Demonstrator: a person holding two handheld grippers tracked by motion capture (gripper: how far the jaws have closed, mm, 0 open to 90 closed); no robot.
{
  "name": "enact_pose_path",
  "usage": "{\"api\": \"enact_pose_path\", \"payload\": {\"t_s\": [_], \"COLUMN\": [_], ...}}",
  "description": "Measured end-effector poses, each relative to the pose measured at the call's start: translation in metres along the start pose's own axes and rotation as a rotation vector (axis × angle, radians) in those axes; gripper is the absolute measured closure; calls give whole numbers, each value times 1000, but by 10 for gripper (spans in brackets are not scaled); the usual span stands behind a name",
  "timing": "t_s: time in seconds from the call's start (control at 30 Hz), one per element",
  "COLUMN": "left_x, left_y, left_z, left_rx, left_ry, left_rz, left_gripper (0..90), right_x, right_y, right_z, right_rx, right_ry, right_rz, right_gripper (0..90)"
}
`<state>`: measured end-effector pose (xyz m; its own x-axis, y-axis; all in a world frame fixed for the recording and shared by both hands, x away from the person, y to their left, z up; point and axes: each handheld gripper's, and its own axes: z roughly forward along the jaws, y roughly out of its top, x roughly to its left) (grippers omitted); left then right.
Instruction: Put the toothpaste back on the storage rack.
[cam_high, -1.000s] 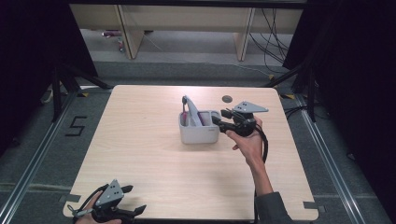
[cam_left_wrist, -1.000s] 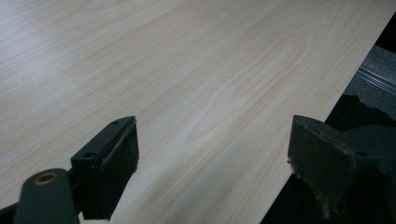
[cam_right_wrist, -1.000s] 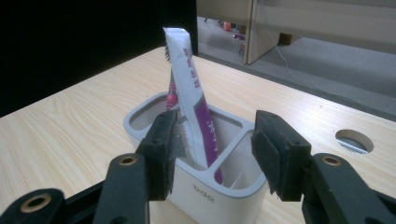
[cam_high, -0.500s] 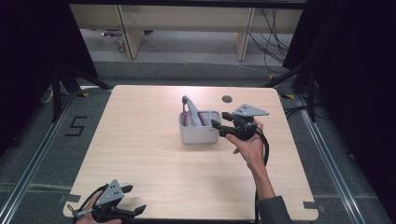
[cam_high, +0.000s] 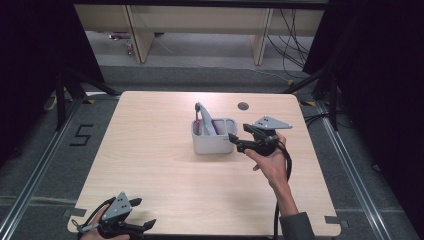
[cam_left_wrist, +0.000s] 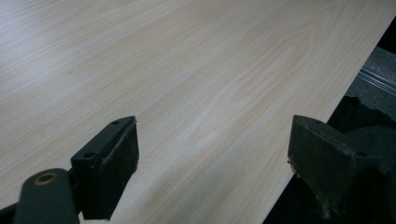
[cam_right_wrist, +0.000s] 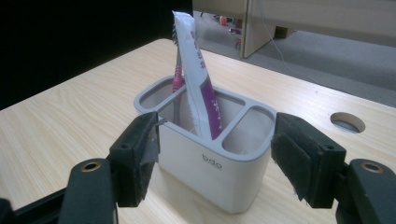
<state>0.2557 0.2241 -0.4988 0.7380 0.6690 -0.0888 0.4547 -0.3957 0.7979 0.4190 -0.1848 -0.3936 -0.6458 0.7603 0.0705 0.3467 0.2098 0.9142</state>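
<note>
Left gripper (cam_high: 141, 226): located at the near left corner of the table (cam_high: 150, 160), held in a hand at the table's front edge. In the left gripper view its jaws stand wide apart over bare wood, with nothing between them; one jaw hangs past the table edge.

Holder (cam_high: 213, 135): a grey plastic holder stands upright on the table, right of centre and toward the far side. The right gripper view shows a divided top: a large compartment at the back and smaller ones in front. A white and magenta tube (cam_right_wrist: 198, 79) leans in the large compartment, its top well above the rim. A pink toothbrush (cam_right_wrist: 177, 84) stands behind the tube, partly hidden by it.

Right gripper (cam_high: 239, 138): held in the right hand (cam_high: 272, 165) just beside the holder's right side. Its jaws are apart. In the right gripper view they flank the holder's near end, one on each side; the left pad lies at or against the wall, the right pad stands clear of it.

A round hole (cam_high: 243, 106) sits in the tabletop beyond the gripper, near the far edge.
</note>
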Motion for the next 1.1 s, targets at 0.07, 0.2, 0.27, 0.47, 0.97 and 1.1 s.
{"api": "enact_pose_path", "payload": {"t_s": [0.07, 0.2, 0.27, 0.47, 0.97, 1.1], "left_x": [1, 0, 0, 0, 1, 2], "left_y": [0, 0, 0, 2, 2, 2], "left_z": [0, 0, 0, 0, -3, -4], "left_rx": [9, -5, -1, 17, 23, 20], "left_ry": [-8, 2, 3, -3, 15, 6], "left_rz": [3, -4, 0, 10, 7, 0], "left_gripper": [161, 161, 161, 161, 161, 161], "right_x": [-1, 2, 2, 2, 4, 4], "right_y": [0, -4, -7, -14, -31, -36], "right_z": [-4, -12, -14, -21, -29, -29], "right_rx": [-3, 10, 5, 18, 34, 60], "right_ry": [-13, -23, -26, -19, -8, -11], "right_rz": [-30, -1, -9, -6, 25, 28], "right_gripper": [320, 317, 312, 306, 275, 267]}}
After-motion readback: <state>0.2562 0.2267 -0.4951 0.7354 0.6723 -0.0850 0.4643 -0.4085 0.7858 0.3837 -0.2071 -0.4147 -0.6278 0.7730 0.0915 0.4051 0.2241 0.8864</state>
